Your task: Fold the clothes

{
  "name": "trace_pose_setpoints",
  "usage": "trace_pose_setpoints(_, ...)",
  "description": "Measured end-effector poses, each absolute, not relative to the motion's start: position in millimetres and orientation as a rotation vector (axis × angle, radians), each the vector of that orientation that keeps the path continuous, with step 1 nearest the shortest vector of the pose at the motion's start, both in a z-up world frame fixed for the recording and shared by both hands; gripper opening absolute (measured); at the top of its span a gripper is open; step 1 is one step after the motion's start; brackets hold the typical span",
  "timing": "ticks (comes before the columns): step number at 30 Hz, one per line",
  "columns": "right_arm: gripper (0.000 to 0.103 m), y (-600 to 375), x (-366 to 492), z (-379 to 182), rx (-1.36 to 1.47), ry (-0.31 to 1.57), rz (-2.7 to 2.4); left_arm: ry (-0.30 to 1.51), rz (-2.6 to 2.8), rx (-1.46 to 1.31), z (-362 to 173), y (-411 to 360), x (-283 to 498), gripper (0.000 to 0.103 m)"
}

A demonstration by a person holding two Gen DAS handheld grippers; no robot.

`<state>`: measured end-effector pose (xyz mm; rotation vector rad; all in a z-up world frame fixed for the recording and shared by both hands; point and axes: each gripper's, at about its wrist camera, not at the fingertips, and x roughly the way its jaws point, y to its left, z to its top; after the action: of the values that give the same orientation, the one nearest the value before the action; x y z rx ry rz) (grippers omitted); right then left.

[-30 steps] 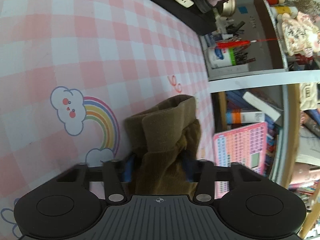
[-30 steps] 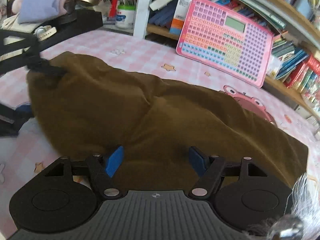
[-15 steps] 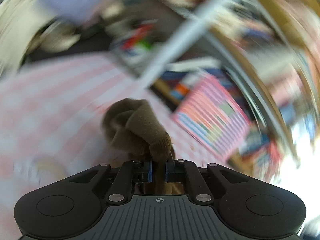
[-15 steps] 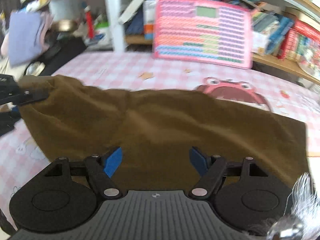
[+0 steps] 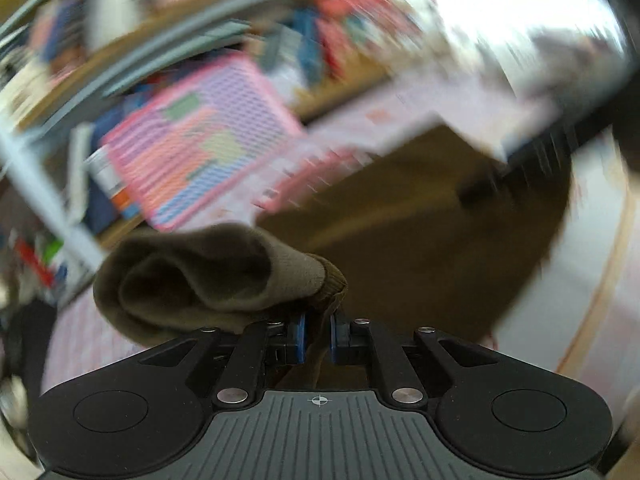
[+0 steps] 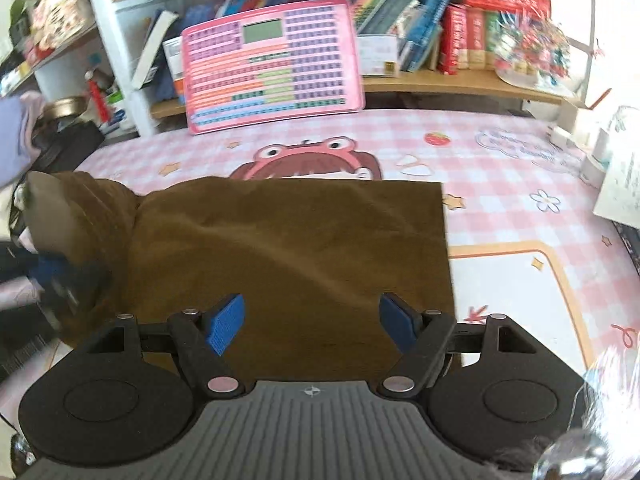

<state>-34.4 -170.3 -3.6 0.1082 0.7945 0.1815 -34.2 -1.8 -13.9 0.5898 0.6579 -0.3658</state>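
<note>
Moved since a second ago: the left gripper [image 5: 318, 338] has been closing its jaws, from loosely straddling the sleeve to pinching it, and the bunched cuff is now riding lifted above the cloth; the right gripper's view has swung from the garment's left part to its squared right edge.

Item 1, left gripper: jaws standing nearly together, blue pads [image 5: 300, 338] pressing a thin fold of the brown garment [image 5: 400, 248] between them. A rolled lump of sleeve is hanging just left of the fingers. The background here is heavily blurred.

Item 2, right gripper [image 6: 314, 322]: jaws standing wide, blue pads [image 6: 226, 322] hovering over the near part of the garment [image 6: 304, 240]; contact cannot be told.

Item 3, surroundings: pink checked mat [image 6: 520, 200] with a cartoon frog-hat figure [image 6: 308, 156] partly covered by the cloth's far edge; pink keyboard toy [image 6: 272, 68] leaning against the shelf; books [image 6: 460, 36] standing to its right.

Item 4, garment: lying on the mat, long axis running left to right in the right wrist view, right edge straight, left end gathered and raised.
</note>
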Motion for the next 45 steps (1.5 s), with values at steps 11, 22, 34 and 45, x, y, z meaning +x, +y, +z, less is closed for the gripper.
trace_pose_setpoints(11,0.073,-197.1,-16.6,-17.9,0.229,0.854,0.312,0.814,-0.211,0.508,-19.3,9.8,-44.5,0.024)
trace_pose_setpoints(22,0.082,-157.5,47.7,-47.8,0.693,1.111,0.507,0.652,0.102,-0.322,20.3,114.1,-77.9,0.049)
trace_pose_setpoints(34,0.017,-128.5,60.9,0.2,0.980,0.946,0.875,0.653,0.190,-0.340,20.6,151.2,-97.9,0.050)
trace_pose_setpoints(45,0.034,-134.2,59.1,-69.0,0.955,1.137,0.496,0.680,0.108,-0.324,17.4,156.9,-86.3,0.050)
